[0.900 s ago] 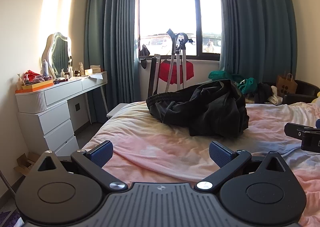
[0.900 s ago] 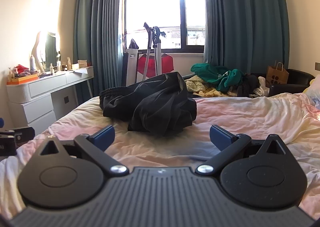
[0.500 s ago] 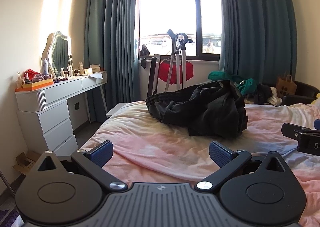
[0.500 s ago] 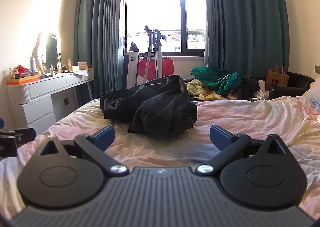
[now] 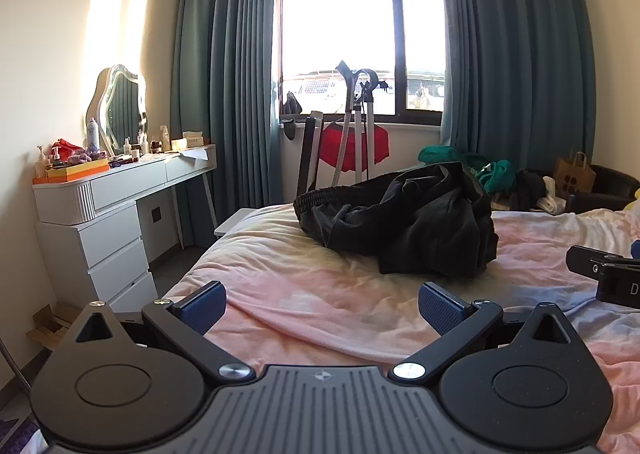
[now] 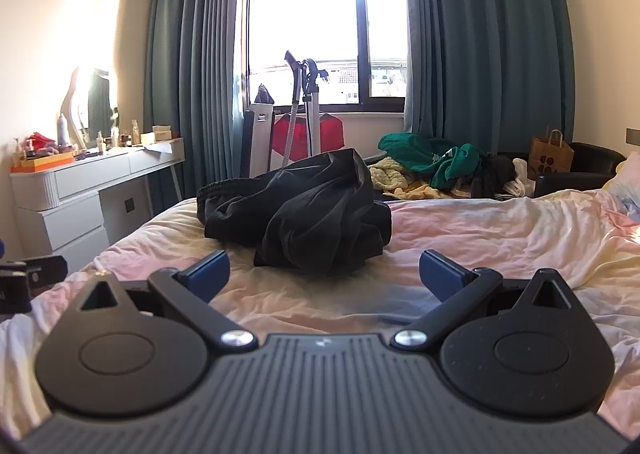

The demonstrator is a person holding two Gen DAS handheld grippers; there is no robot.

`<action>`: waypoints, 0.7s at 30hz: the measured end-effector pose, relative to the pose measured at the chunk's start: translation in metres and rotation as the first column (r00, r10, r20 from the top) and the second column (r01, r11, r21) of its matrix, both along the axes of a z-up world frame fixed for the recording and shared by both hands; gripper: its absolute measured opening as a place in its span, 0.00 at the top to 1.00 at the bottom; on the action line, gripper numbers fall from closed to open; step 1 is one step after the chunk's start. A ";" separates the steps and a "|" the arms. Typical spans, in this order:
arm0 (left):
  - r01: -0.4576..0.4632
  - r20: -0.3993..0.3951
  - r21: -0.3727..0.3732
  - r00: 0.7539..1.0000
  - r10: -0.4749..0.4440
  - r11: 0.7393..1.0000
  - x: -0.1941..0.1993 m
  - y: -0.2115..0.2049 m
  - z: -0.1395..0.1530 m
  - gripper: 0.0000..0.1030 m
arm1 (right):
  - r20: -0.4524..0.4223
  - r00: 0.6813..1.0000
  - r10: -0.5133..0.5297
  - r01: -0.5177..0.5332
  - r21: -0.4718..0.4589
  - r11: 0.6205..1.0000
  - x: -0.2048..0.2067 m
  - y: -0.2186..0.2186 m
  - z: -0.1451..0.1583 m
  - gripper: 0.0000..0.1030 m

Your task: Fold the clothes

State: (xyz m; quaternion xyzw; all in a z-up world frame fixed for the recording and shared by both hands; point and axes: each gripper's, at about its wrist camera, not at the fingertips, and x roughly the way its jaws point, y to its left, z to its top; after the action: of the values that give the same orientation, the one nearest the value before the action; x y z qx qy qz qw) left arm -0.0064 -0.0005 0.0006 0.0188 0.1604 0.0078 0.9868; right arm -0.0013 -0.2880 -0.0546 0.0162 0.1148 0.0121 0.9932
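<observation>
A crumpled black garment [image 5: 404,222] with an elastic waistband lies heaped on the pink and cream bedsheet [image 5: 320,294], toward the far side of the bed. In the right wrist view the same black garment [image 6: 304,210] sits just beyond the fingers. My left gripper [image 5: 322,304] hovers over the near part of the bed, open, with nothing between its blue pads. My right gripper [image 6: 324,272] is also open and empty, a short way in front of the garment. The right gripper's tip [image 5: 600,274] shows at the left view's right edge.
A white dresser [image 5: 116,214] with a mirror and bottles stands left of the bed. Beyond the bed are a garment steamer stand [image 5: 356,122], teal curtains, a window, a pile of green and yellow clothes [image 6: 432,166], a paper bag [image 6: 550,154] and a dark armchair.
Both views have drifted slightly, with the black garment sitting a little closer in the right wrist view. Both grippers stay open and empty.
</observation>
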 end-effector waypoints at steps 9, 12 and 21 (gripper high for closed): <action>0.003 -0.003 -0.002 1.000 -0.003 1.000 0.004 -0.001 -0.004 0.00 | 0.004 1.000 -0.010 0.010 0.009 1.000 -0.002 -0.001 0.000 0.00; 0.005 -0.004 -0.003 1.000 -0.005 1.000 0.004 -0.001 -0.005 0.00 | 0.003 1.000 -0.011 0.011 0.008 1.000 -0.002 0.000 0.001 0.00; 0.019 -0.003 0.007 1.000 -0.019 1.000 0.004 -0.003 -0.010 0.00 | -0.007 1.000 -0.018 0.018 0.019 1.000 0.001 -0.002 0.001 0.00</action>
State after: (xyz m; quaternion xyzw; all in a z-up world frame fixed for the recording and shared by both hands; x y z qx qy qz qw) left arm -0.0020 -0.0034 -0.0095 0.0238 0.1618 -0.0010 0.9865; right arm -0.0002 -0.2900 -0.0534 0.0267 0.1181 0.0042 0.9926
